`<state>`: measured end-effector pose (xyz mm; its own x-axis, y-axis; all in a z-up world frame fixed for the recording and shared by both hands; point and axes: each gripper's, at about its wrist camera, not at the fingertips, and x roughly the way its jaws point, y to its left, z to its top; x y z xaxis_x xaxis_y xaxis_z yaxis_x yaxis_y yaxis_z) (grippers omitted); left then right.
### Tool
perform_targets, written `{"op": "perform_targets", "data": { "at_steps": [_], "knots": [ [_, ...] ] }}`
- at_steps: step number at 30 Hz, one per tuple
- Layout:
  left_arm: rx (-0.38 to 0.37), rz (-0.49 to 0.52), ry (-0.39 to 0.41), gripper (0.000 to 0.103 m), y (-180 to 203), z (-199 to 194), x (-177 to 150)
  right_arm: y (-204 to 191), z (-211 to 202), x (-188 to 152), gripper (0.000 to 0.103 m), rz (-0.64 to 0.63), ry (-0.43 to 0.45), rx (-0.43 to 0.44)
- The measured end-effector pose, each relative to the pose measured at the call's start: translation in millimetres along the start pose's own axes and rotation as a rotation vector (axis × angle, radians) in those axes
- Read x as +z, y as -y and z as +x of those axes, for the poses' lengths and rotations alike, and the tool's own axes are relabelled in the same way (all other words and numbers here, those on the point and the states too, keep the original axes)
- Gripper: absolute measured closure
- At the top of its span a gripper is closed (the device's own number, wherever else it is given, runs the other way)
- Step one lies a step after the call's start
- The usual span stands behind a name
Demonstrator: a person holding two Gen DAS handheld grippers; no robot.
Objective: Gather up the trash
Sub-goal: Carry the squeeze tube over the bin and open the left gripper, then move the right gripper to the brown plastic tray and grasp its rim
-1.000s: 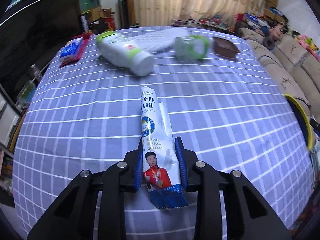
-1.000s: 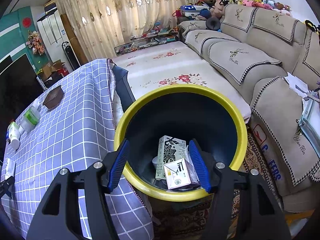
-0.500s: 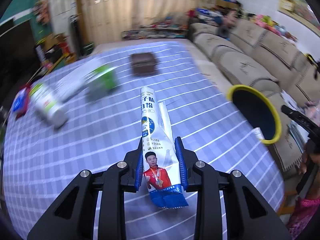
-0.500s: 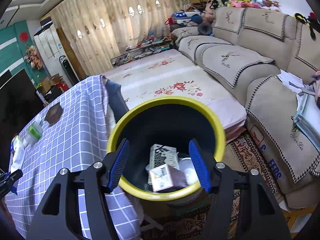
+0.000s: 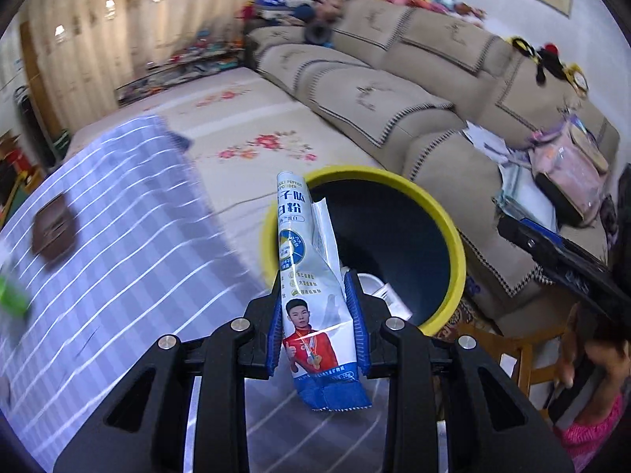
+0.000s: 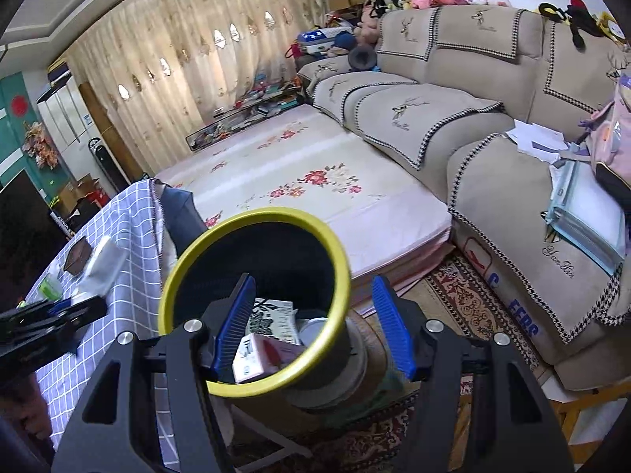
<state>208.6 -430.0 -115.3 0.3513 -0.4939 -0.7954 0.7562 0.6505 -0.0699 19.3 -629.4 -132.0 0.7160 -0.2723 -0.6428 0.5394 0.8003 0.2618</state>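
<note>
Blurred checked tablecloth (image 5: 118, 244); pouch (image 5: 307, 276) hides part of bin's rim (image 5: 441, 213).

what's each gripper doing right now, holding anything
left gripper: closed on the white and blue powder packet.
right gripper: open, nothing between its fingers, over the yellow-rimmed bin.

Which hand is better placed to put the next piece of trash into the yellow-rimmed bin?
Left. The left gripper is shut on the powder packet, whose tip already overlaps the bin. The right gripper hangs open and empty.
</note>
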Motion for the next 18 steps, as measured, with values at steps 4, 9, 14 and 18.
{"op": "perform_targets", "data": {
  "at_steps": [4, 9, 14, 18],
  "knots": [
    [-0.021, 0.043, -0.044, 0.073, 18, 36, 25, 9, 2, 1, 0.044, 0.016, -0.005, -0.008],
    [-0.011, 0.043, -0.074, 0.052, 25, 66, 38, 16, 2, 1, 0.044, 0.026, -0.01, -0.019],
    [-0.02, -0.018, -0.03, 0.028, 9, 51, 23, 10, 3, -1, 0.042, 0.012, -0.021, -0.013],
    [-0.007, -0.092, 0.018, 0.025, -25, 15, -5, -5, 5, -2, 0.042, -0.014, -0.028, 0.017]
  ]
}}
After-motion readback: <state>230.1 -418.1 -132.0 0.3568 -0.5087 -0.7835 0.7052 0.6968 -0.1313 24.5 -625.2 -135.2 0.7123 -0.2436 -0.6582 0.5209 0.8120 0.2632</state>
